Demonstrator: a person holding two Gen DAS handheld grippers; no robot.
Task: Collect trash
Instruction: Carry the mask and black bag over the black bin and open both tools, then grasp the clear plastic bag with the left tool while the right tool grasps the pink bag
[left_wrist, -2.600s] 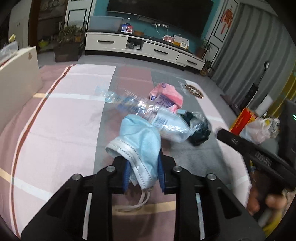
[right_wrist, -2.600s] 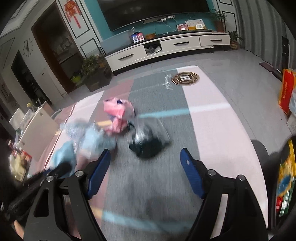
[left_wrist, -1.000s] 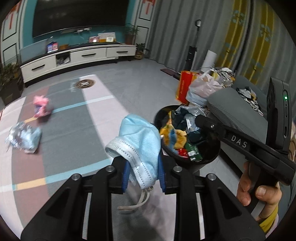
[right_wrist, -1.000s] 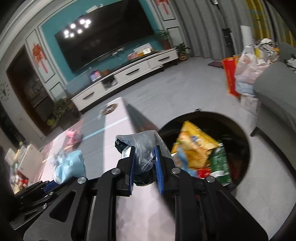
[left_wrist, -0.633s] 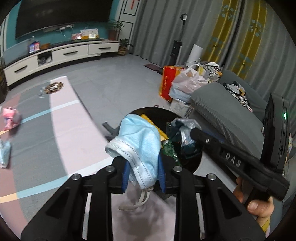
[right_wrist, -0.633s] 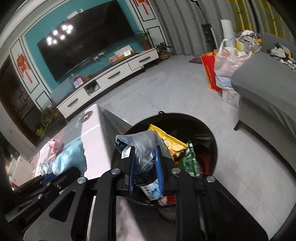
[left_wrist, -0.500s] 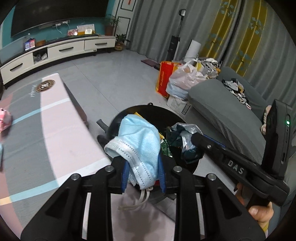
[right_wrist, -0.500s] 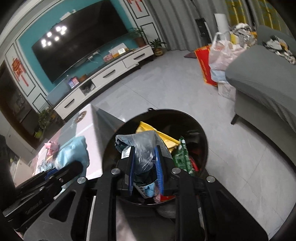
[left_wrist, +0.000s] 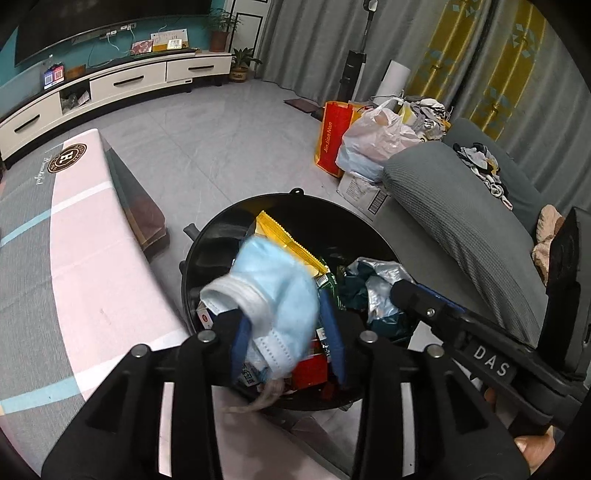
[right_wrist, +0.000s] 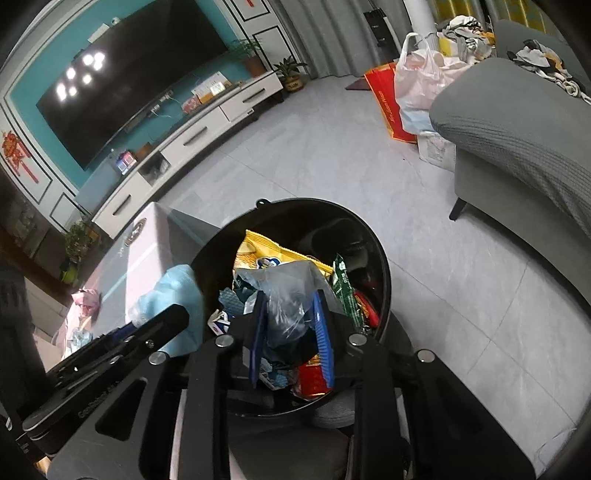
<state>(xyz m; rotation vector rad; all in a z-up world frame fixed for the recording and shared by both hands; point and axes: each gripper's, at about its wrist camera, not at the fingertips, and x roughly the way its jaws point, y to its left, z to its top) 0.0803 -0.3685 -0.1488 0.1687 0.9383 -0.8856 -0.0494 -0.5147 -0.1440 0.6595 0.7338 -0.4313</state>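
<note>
A black round trash bin (left_wrist: 295, 195) full of wrappers stands on the floor right under both grippers. My left gripper (left_wrist: 286, 321) hangs over its near rim with jaws opening. The light blue face mask (left_wrist: 273, 280) is blurred between them, tipping left and slipping off the right pad. My right gripper (right_wrist: 290, 321) is over the bin (right_wrist: 384, 266) too. Its jaws are opening, and the crumpled clear plastic bag (right_wrist: 284, 291) with dark contents still fills the gap between the blue pads. That bag (left_wrist: 376, 280) also shows in the left wrist view.
The low table with a pink and grey cloth (left_wrist: 92, 258) lies to the left of the bin, with pink trash (right_wrist: 86, 297) left on it. A grey sofa (left_wrist: 461, 221) is on the right. A red bag (left_wrist: 332, 140) and plastic bags (left_wrist: 373, 140) stand behind.
Both grippers swung from the table to above the bin and dropped closer to it. The left jaws have spread and the mask has started to tip out; the right jaws have widened slightly.
</note>
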